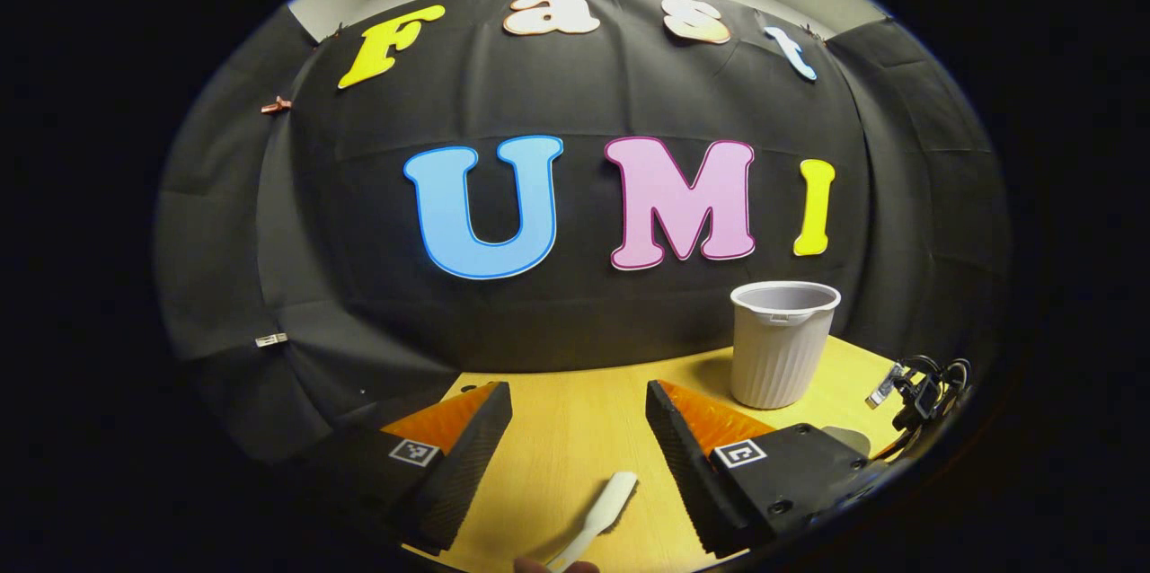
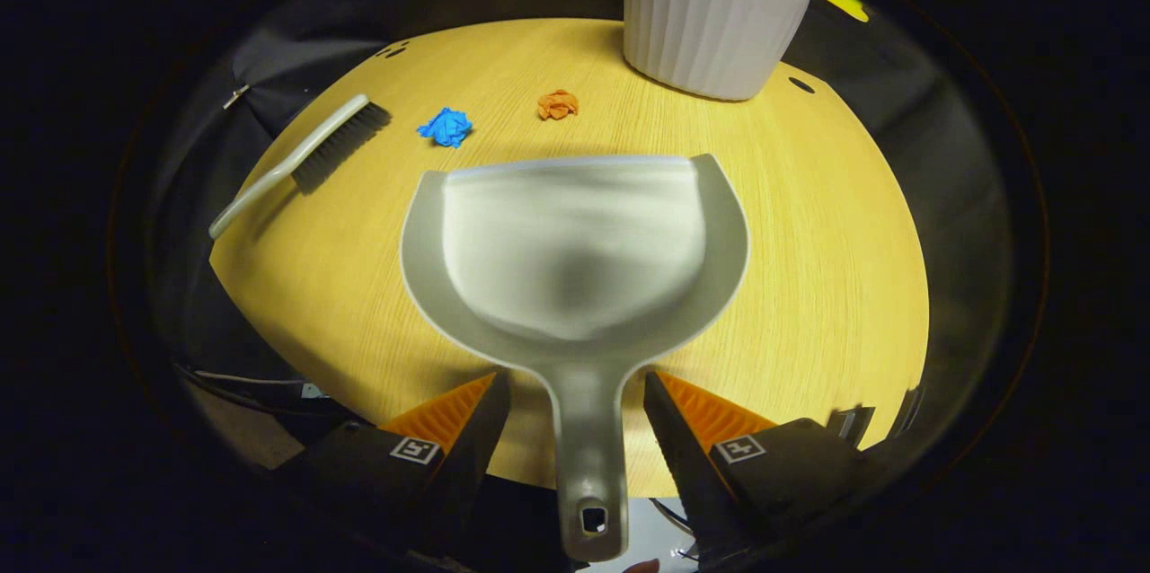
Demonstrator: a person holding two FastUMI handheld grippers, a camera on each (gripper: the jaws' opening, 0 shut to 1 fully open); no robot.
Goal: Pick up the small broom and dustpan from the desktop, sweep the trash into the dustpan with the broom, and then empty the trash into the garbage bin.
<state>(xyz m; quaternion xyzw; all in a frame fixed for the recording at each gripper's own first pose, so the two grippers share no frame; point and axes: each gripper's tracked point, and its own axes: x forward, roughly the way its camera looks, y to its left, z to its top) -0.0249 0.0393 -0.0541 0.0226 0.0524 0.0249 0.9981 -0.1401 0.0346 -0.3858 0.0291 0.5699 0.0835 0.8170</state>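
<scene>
Pickup is the step in hand. Right gripper (image 2: 575,416) straddles the dustpan (image 2: 575,259) handle at the tabletop's (image 2: 809,268) near edge, jaws apart, not touching; closing comes next. Left gripper (image 1: 579,429) hangs open over the broom (image 1: 602,506). Farther off lie blue (image 2: 446,126) and orange (image 2: 557,104) trash, then the garbage bin (image 2: 705,16) at the far edge.
</scene>
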